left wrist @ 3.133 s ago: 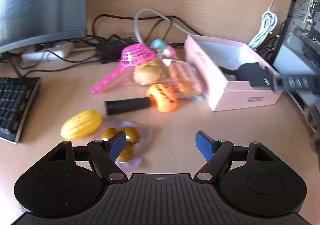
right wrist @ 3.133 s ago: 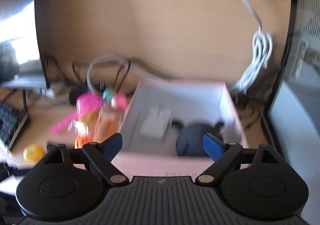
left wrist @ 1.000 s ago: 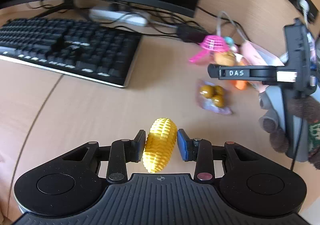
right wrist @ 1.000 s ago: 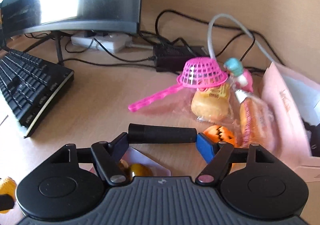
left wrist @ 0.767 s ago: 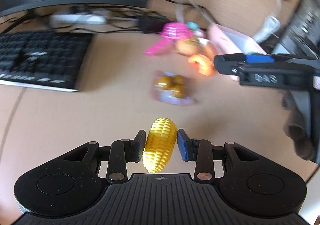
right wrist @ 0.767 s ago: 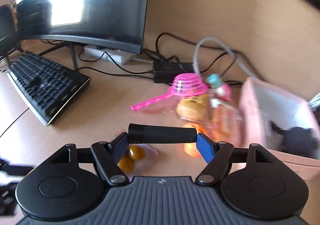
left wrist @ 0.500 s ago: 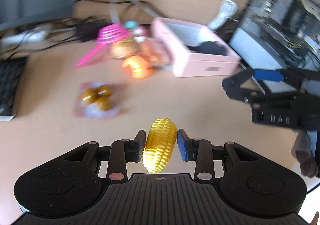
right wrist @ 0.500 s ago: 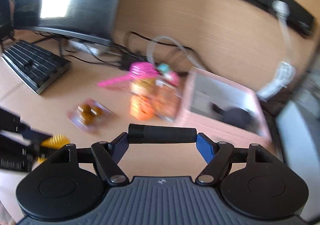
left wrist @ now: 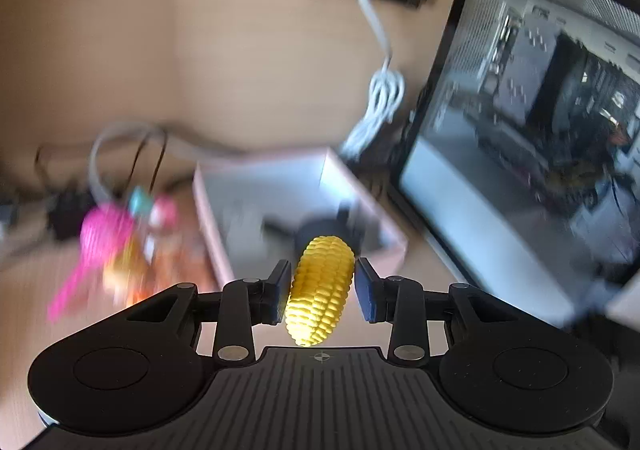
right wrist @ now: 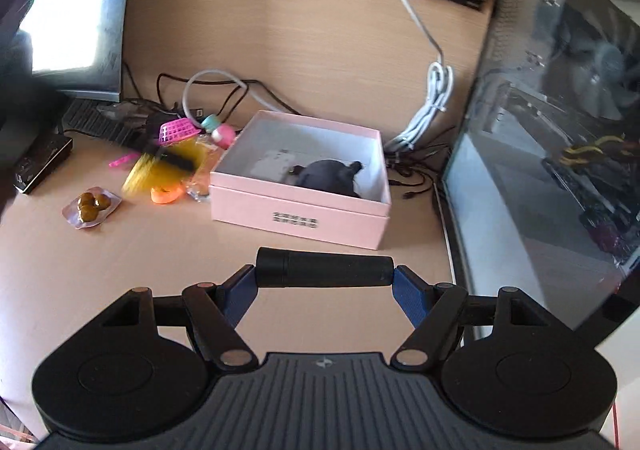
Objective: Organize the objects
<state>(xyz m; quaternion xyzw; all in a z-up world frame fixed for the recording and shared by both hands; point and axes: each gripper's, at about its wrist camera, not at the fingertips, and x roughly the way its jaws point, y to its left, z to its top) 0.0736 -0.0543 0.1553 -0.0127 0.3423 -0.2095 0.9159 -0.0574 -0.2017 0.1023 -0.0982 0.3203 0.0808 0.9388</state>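
Note:
My left gripper (left wrist: 322,296) is shut on a yellow toy corn cob (left wrist: 322,286) and holds it in the air just in front of the open pink box (left wrist: 224,246). The corn and the left gripper show as a blur left of the box in the right wrist view (right wrist: 150,169). My right gripper (right wrist: 324,282) is shut on a black cylinder (right wrist: 324,270), held crosswise above the desk in front of the pink box (right wrist: 300,215). The box holds a dark object (right wrist: 330,175) and a white item (right wrist: 274,163).
Left of the box lie a pink strainer (right wrist: 176,129), wrapped buns, an orange toy (right wrist: 166,193) and a packet of brown balls (right wrist: 91,205). A glass-sided computer case (right wrist: 560,129) stands at the right. Cables and a monitor (right wrist: 68,17) are behind.
Both grippers have swung right toward the pink box with their loads. The corn is now close to the box's near side; the right gripper has backed away and risen.

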